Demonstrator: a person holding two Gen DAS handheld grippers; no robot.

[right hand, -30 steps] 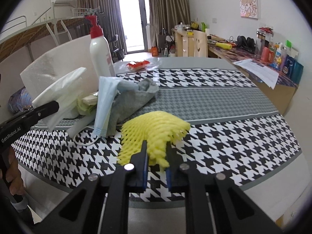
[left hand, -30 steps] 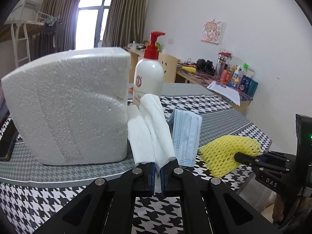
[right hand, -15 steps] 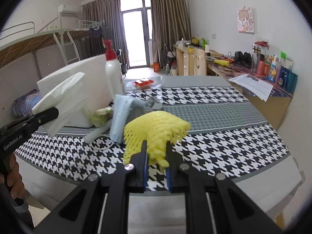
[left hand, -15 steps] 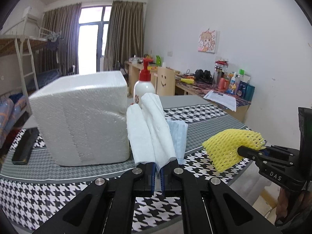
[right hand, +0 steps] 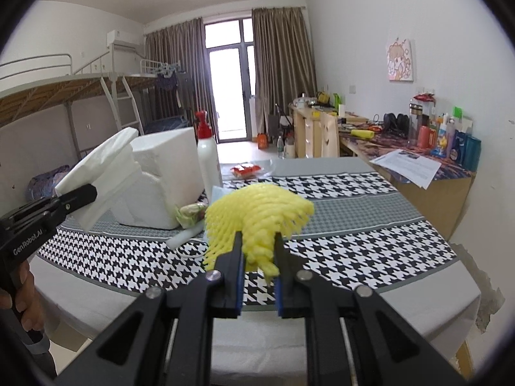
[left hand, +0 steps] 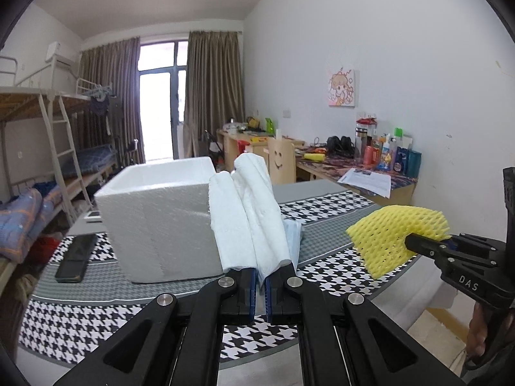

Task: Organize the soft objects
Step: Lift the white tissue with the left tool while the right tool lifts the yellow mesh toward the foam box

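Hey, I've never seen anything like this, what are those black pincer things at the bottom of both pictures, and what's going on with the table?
There is no robot here. A person carries a hand-held gripper in each hand, and a wide-angle camera on each looks forward along its two fingers. One picture is from the left hand-held gripper, shut on a folded white paper towel. The other is from the right hand-held gripper, shut on a yellow foam net. Each tool also shows at the edge of the other's view. Both items are held above a table with a houndstooth cloth. On it stand a white foam box and a pump bottle; a blue face mask and a black phone lie there too.
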